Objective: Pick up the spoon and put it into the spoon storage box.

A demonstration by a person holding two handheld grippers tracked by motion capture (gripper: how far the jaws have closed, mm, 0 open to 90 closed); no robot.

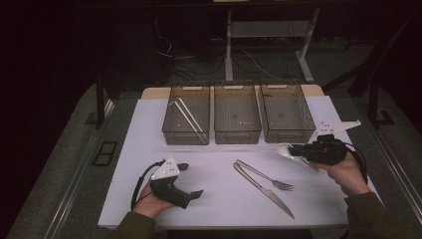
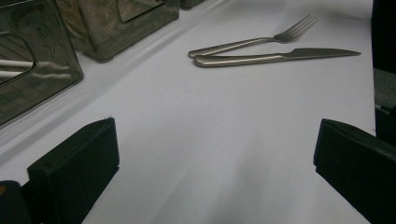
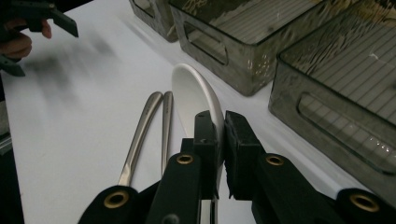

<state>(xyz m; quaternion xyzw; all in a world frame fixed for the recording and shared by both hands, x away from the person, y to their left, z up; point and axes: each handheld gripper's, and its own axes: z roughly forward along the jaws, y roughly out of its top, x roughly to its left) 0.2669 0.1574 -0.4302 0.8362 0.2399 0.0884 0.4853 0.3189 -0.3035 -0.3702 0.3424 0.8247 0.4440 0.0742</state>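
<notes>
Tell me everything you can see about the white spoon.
The spoon is plain white, glossy like ceramic or plastic, with a rounded oval bowl. The right gripper is shut on it, jaws pinching it edge-on near where bowl meets handle. The handle pokes out beneath the gripper. It sits in front of the right bin.

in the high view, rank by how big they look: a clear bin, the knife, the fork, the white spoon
1. Middle clear plastic bin, by far the largest.
2. Steel table knife.
3. Steel fork, slightly shorter than the knife.
4. White spoon, smallest, but the right tool hides part of it, so its rank is unsure.
</notes>
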